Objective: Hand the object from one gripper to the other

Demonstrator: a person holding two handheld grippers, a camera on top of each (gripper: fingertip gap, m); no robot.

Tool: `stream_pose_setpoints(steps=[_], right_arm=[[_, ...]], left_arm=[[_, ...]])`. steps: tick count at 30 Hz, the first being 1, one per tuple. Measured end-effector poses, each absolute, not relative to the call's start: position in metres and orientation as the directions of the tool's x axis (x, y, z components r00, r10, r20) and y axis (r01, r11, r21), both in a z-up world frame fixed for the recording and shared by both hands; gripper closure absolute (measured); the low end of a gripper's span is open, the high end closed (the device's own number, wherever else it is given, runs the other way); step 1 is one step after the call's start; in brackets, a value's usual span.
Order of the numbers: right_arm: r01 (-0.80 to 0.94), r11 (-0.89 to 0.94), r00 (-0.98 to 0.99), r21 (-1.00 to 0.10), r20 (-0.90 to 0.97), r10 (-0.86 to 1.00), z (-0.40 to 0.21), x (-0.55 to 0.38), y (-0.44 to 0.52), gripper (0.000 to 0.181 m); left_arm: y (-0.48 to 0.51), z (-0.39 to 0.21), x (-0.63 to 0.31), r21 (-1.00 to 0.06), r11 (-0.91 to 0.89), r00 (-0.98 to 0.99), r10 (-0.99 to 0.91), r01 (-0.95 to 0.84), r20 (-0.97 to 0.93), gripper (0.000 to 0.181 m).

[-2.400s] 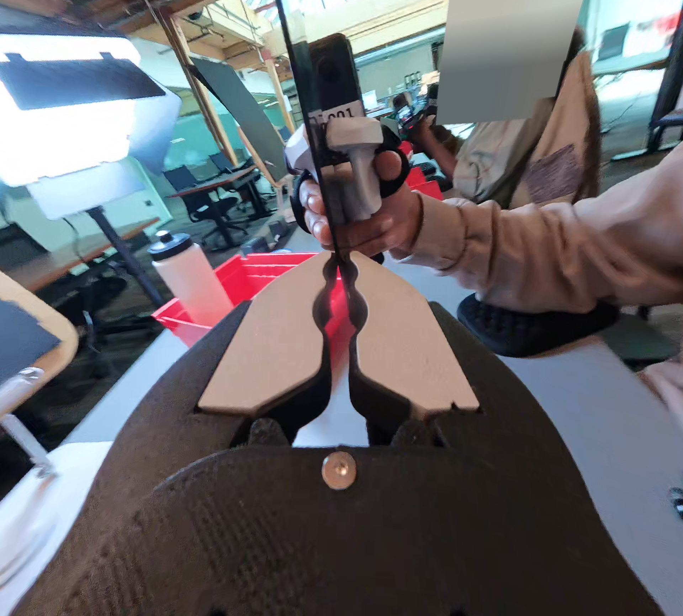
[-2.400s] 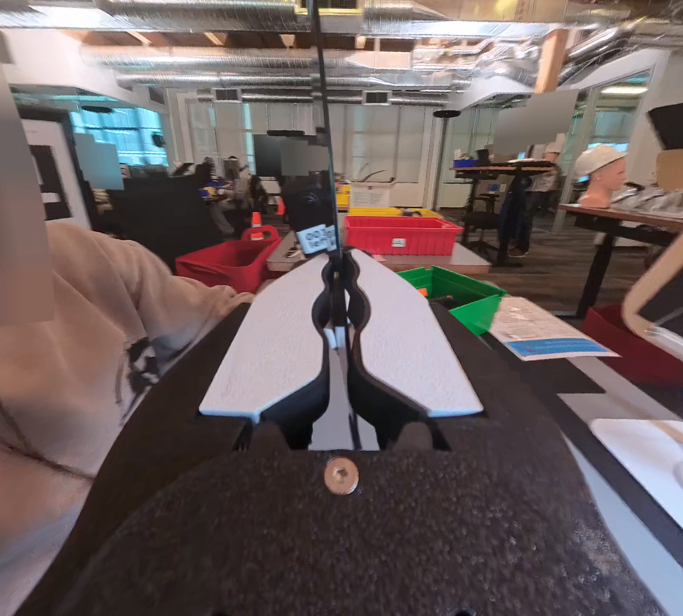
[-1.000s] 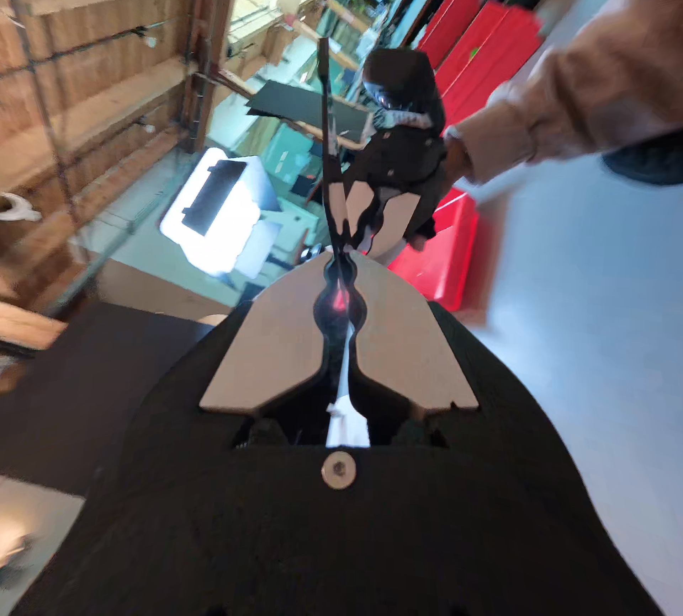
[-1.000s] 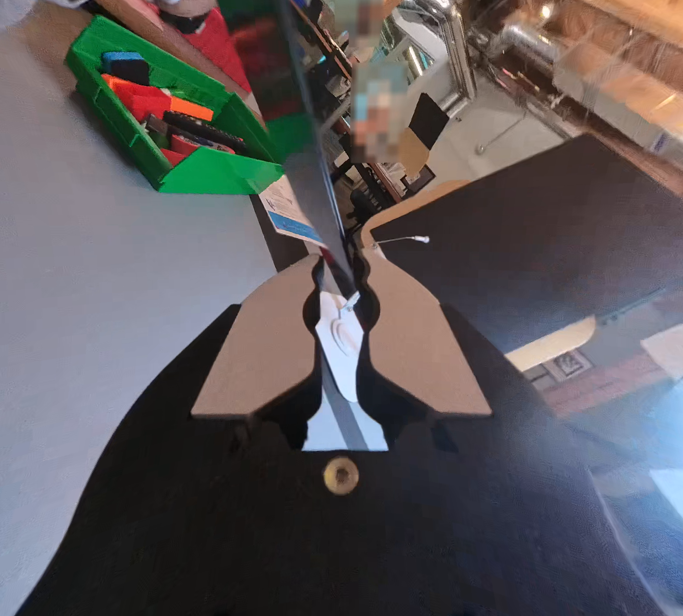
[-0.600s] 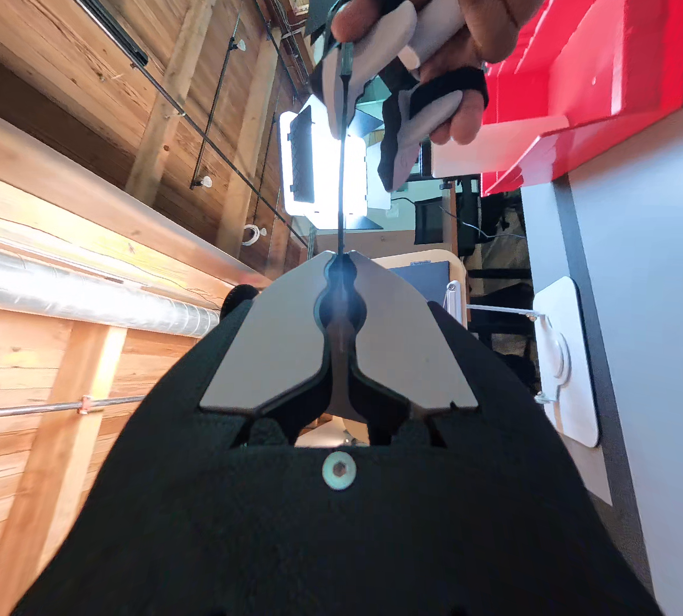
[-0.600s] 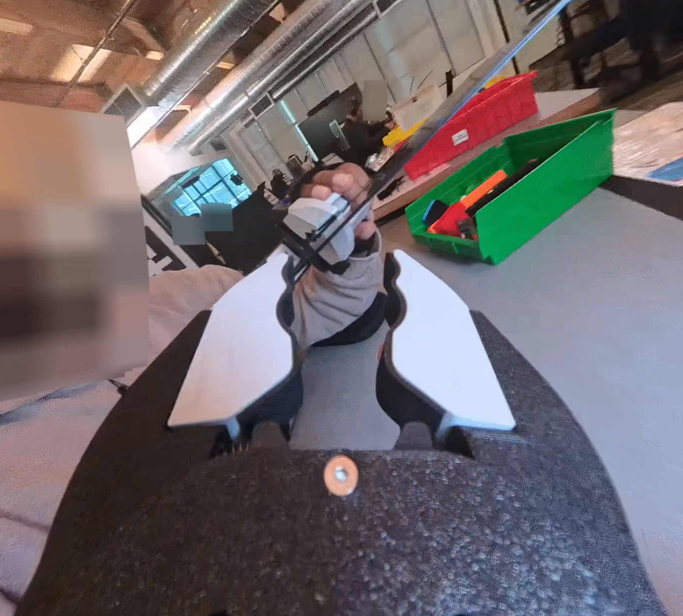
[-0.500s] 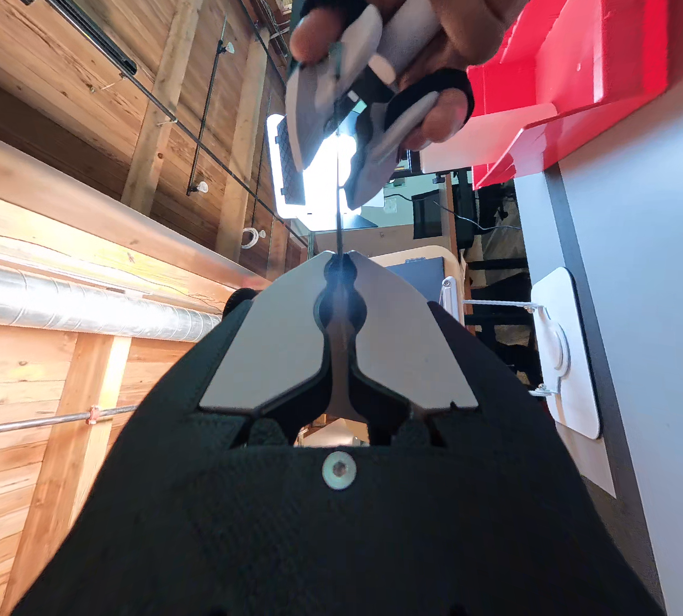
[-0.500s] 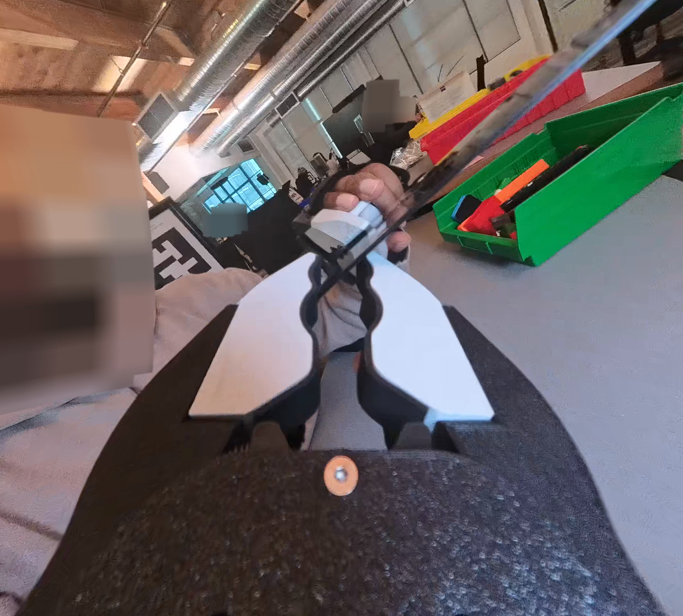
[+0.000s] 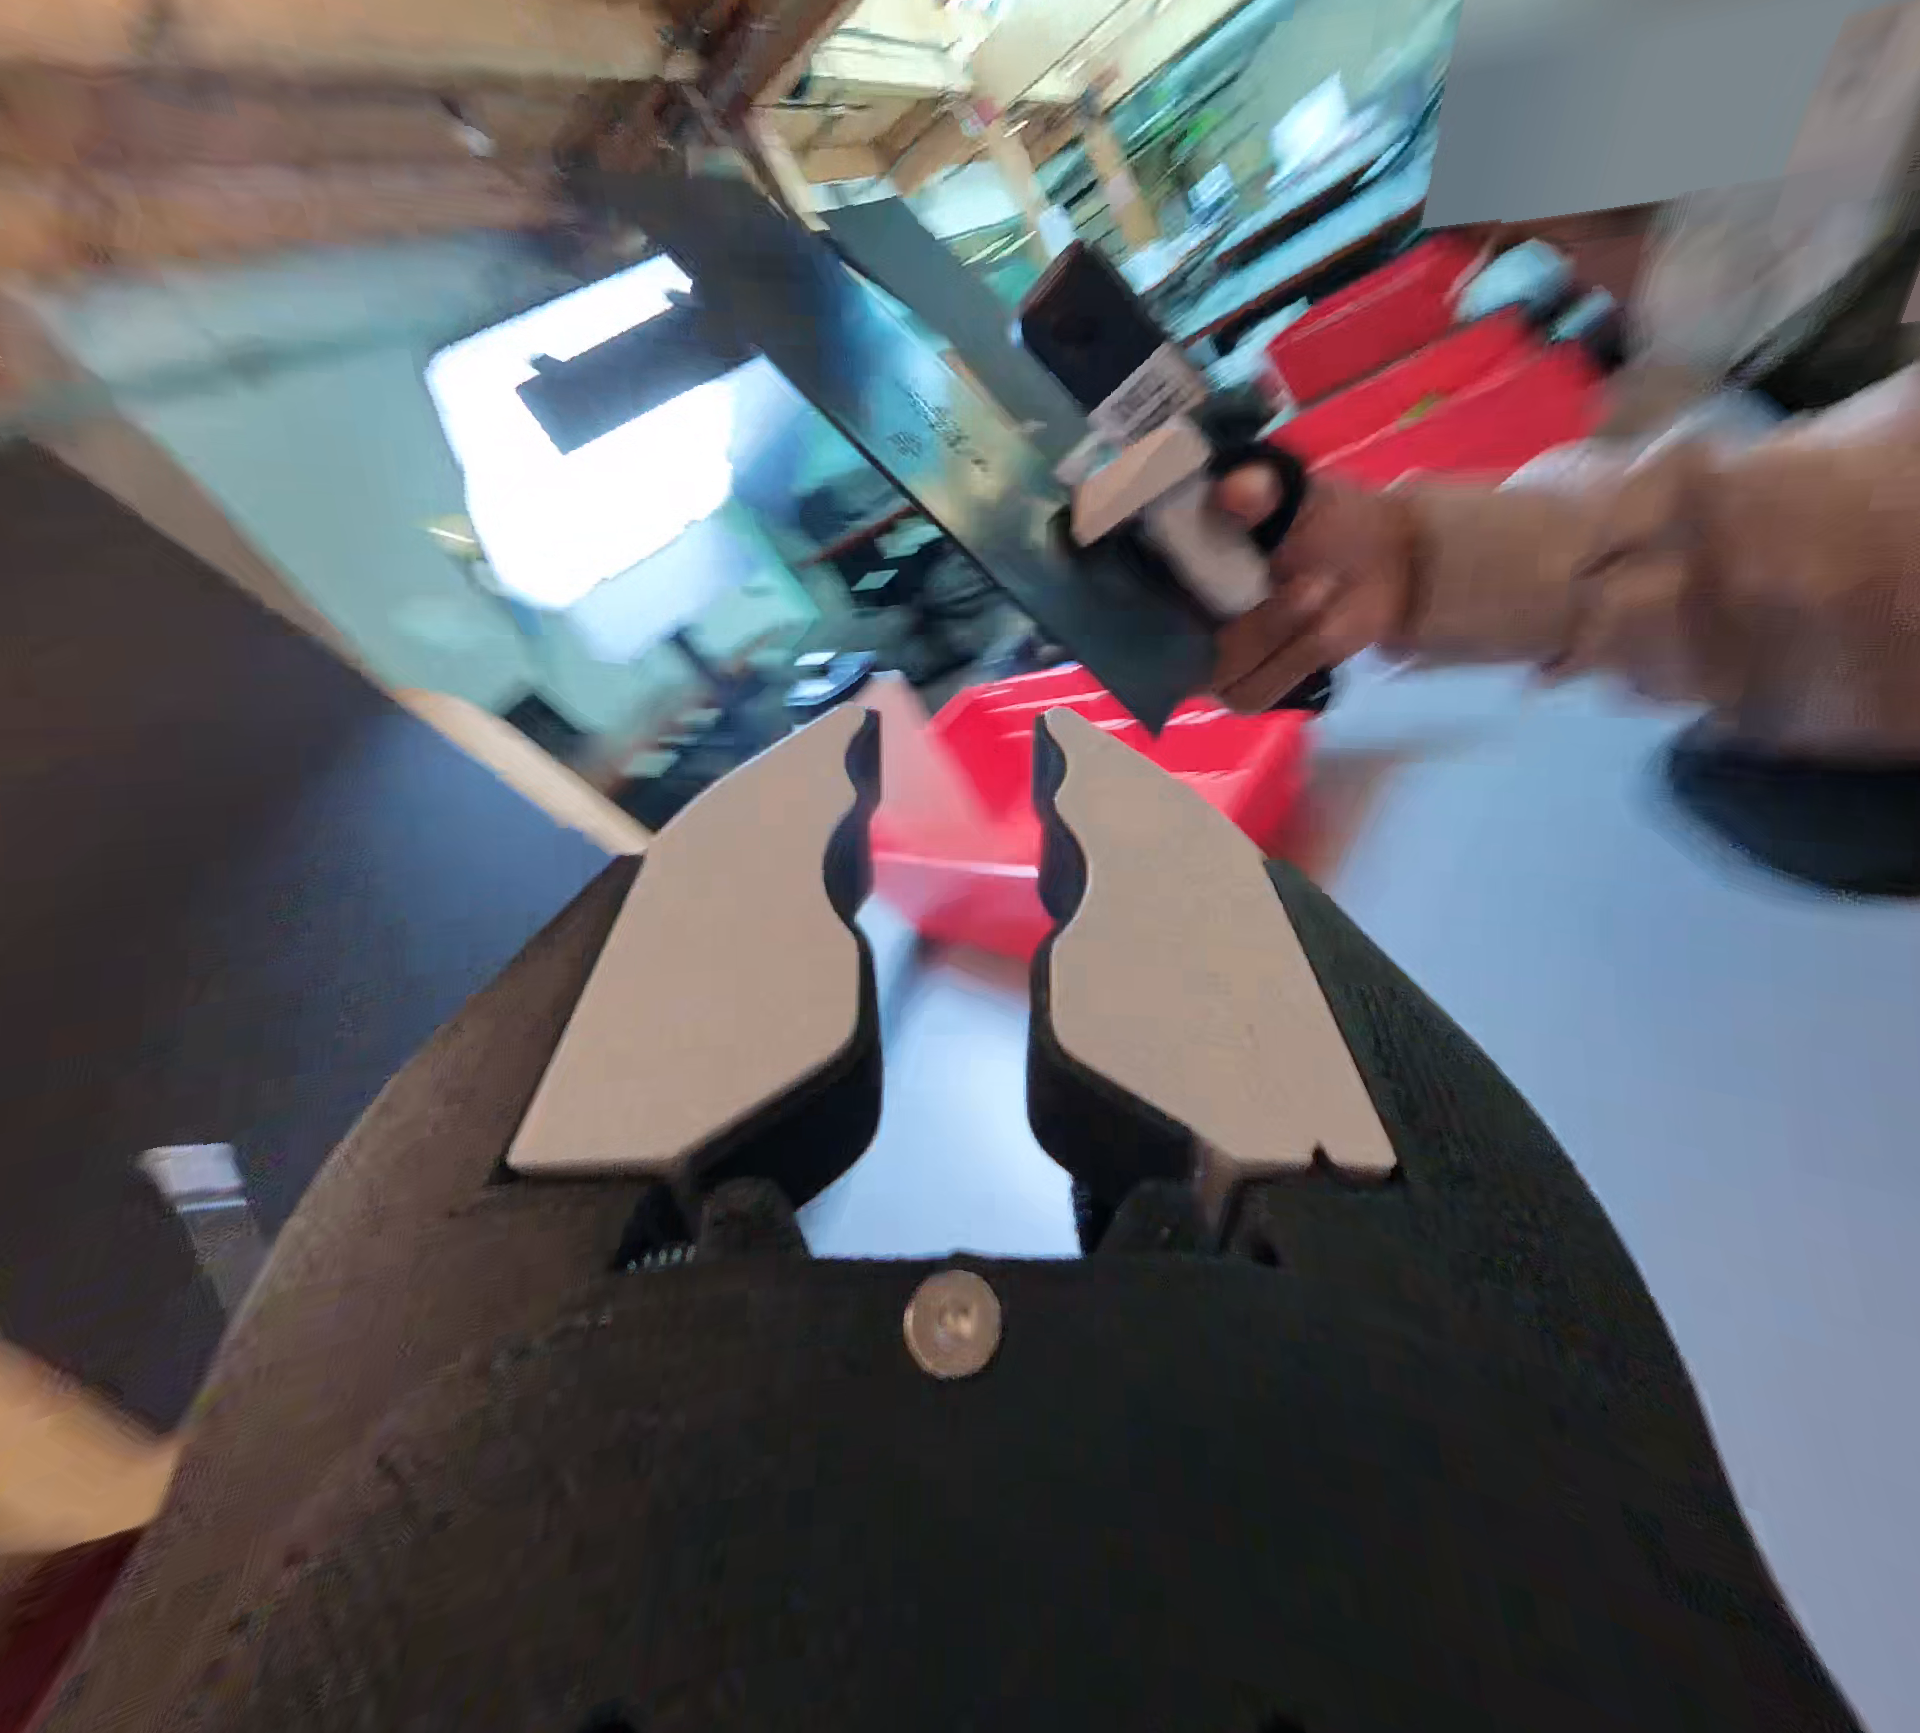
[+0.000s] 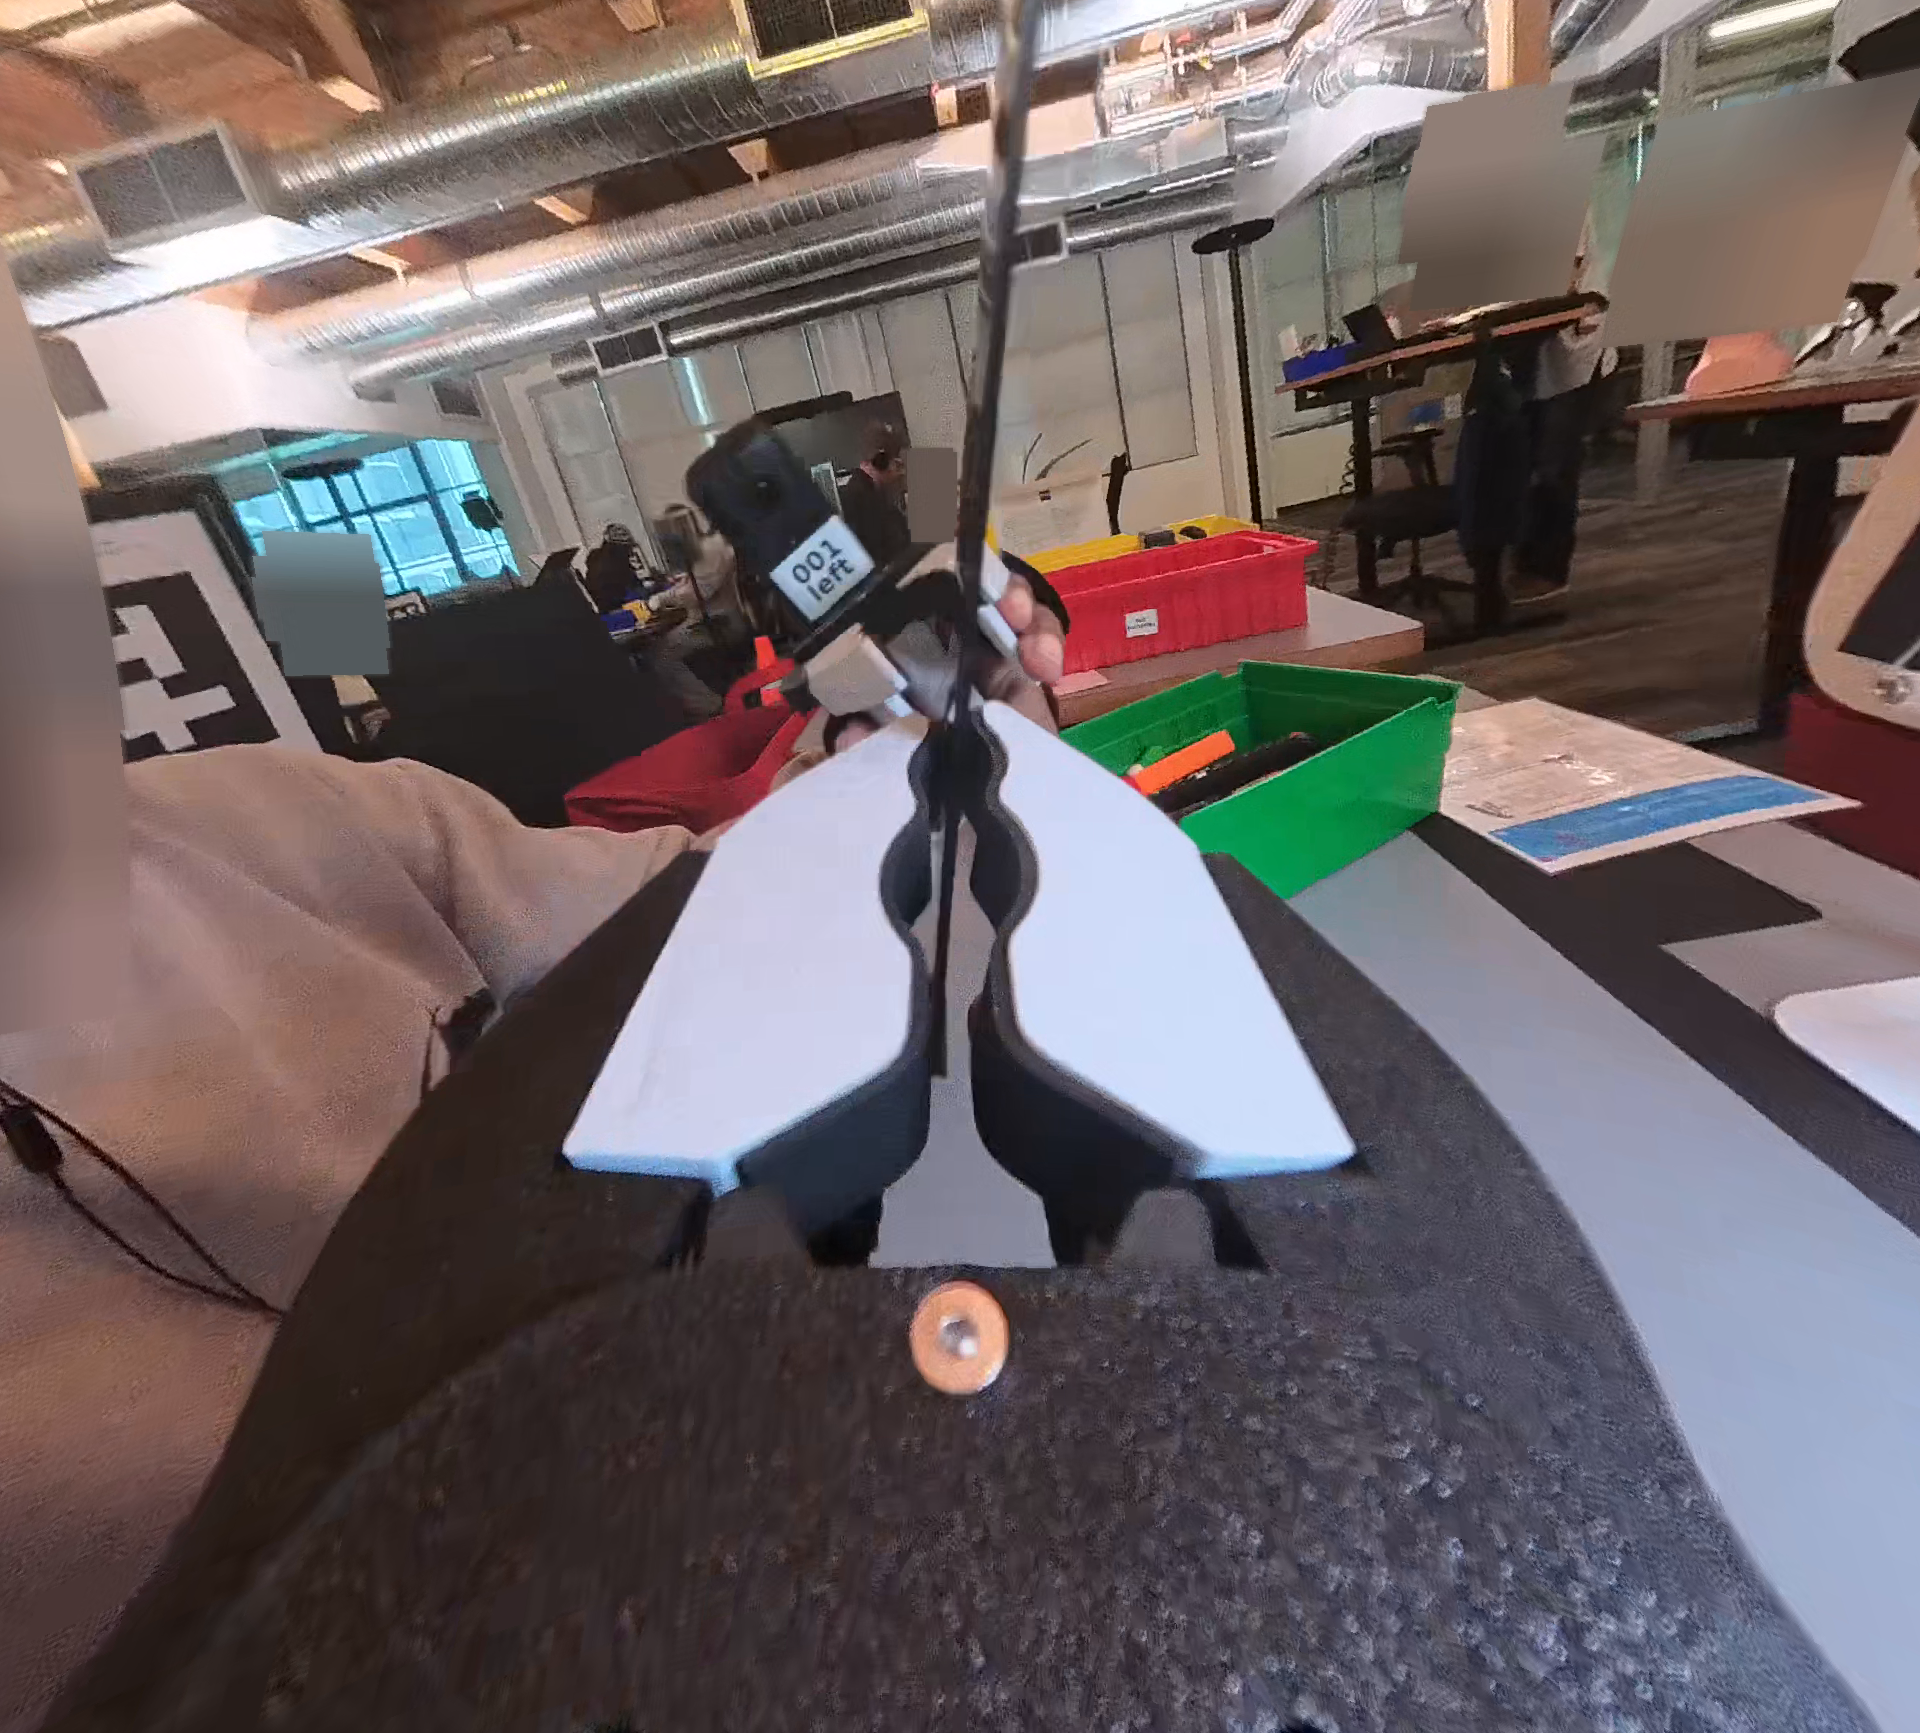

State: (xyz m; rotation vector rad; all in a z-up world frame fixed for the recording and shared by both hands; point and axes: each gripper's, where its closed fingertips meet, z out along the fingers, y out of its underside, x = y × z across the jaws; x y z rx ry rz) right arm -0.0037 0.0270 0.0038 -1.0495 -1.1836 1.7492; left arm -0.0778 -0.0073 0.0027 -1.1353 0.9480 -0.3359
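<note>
Jaws on the left gripper [image 9: 956, 727] are spread with nothing between them, just the red bin [image 9: 1122, 790] and grey counter [image 9: 1621, 1060] showing through the gap. Jaws on the right gripper [image 10: 961, 753] are pinched tight on the sheet [image 10: 997, 249], a thin, dark, shiny flat piece that shows edge-on in the right wrist view and runs up out of the top of the frame. From the left wrist view the same sheet [image 9: 935, 447] shows its broad face, tilted, up in the air above the counter with its low corner just past the left fingertips, not touching them. The right gripper [image 9: 1174, 499] sits farther off there, held in a hand [image 9: 1320, 582] with a beige sleeve [image 9: 1683, 561].

Containers: the green bin [image 10: 1299, 779] on the counter has orange, red and black bits in it, too small to tell apart. A long red bin [image 10: 1174, 603] sits on a table behind it with a yellow one beyond; contents can't be made out. The red bin in the left wrist view is blurred, can't tell what's inside.

Other stuff: a printed paper [image 10: 1600, 790] lies right of the green bin, and a white pad [image 10: 1860, 1049] pokes in at the counter's right edge. The left view is quite motion-blurred.
</note>
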Motion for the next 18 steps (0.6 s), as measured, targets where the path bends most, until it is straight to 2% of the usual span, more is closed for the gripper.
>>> stream_pose_setpoints(steps=[1, 3, 4, 5, 6, 7, 9, 11, 15, 18], right_arm=[[-0.157, -0.260, -0.384, -0.953, -0.184, 0.905, 0.005, -0.005, 0.021, 0.180], [-0.164, -0.227, -0.406, -0.960, -0.144, 0.902, 0.004, -0.013, 0.008, 0.180], [-0.152, -0.192, -0.395, -0.970, -0.119, 0.911, 0.000, -0.020, 0.003, 0.180], [-0.142, -0.148, -0.387, -0.979, -0.083, 0.919, -0.005, -0.025, -0.002, 0.180], [-0.149, -0.122, -0.375, -0.981, -0.058, 0.925, -0.005, -0.027, -0.006, 0.180], [-0.160, -0.097, -0.368, -0.982, -0.032, 0.929, -0.004, -0.027, -0.007, 0.179], [-0.137, -0.016, -0.292, -0.990, 0.025, 0.956, -0.006, -0.030, -0.004, 0.175], [-0.139, 0.100, -0.185, -0.985, 0.125, 0.975, -0.001, -0.027, 0.003, 0.163], [-0.203, 0.285, -0.126, -0.937, 0.314, 0.941, 0.027, -0.003, -0.012, 0.144], [-0.214, 0.368, -0.092, -0.905, 0.394, 0.914, 0.042, 0.010, -0.023, 0.143]], left_arm=[[-0.010, 0.001, -0.071, -0.937, 0.329, 0.551, -0.764, -0.114, -0.335, 0.150], [-0.016, -0.008, -0.053, -0.990, 0.138, 0.431, -0.894, 0.012, -0.119, 0.146], [-0.020, -0.012, -0.044, -0.996, 0.086, 0.376, -0.924, 0.039, -0.065, 0.150], [-0.019, -0.015, -0.039, -0.996, 0.069, 0.368, -0.929, 0.049, -0.046, 0.162], [-0.016, -0.018, -0.038, -0.996, 0.079, 0.391, -0.919, 0.031, -0.061, 0.177], [-0.015, -0.020, -0.039, -0.993, 0.115, 0.399, -0.911, -0.001, -0.105, 0.179], [-0.016, -0.018, -0.044, -0.973, 0.214, 0.435, -0.871, -0.086, -0.230, 0.179], [-0.018, -0.013, -0.050, -0.950, 0.278, 0.453, -0.835, -0.141, -0.311, 0.179], [-0.019, -0.029, -0.061, -0.916, 0.267, 0.401, -0.836, -0.298, -0.374, 0.179], [-0.022, -0.048, -0.064, -0.885, 0.238, 0.334, -0.862, -0.400, -0.382, 0.179]])
